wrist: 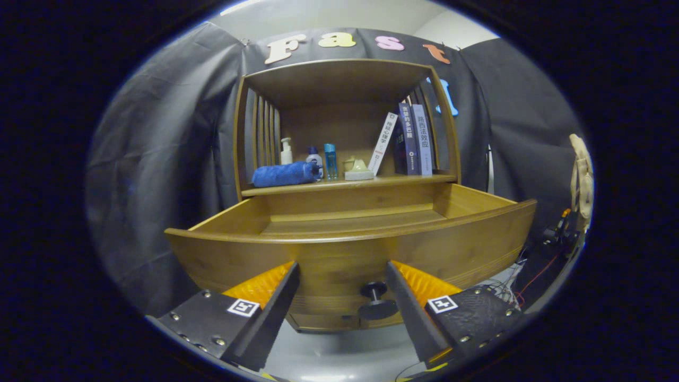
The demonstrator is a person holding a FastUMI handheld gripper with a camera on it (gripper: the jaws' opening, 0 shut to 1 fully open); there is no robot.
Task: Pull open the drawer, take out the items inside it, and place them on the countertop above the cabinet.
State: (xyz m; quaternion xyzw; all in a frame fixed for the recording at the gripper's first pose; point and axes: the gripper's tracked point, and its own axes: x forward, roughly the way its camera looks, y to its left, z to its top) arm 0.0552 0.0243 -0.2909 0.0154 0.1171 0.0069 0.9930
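- Cabinet (345, 106): a wooden unit against the black cloth wall, open shelf space above, one drawer below.
- Drawer (350, 249): pulled well out toward the gripper; the part of its floor in view is bare wood, the rest hidden behind the front panel.
- Tabletop (403, 181): the ledge above the drawer carries all visible items.
- Books (414, 140): three, at the right end, one leaning.
- Towel (284, 174): blue, rolled, at the left end.
- Bottles (314, 157): three small ones stand behind and beside the towel.
- Gripper (342, 278): fingers (276, 297) apart, empty, just before the drawer front.
- Knob (375, 302): dark, between the fingers, nearer the right one.
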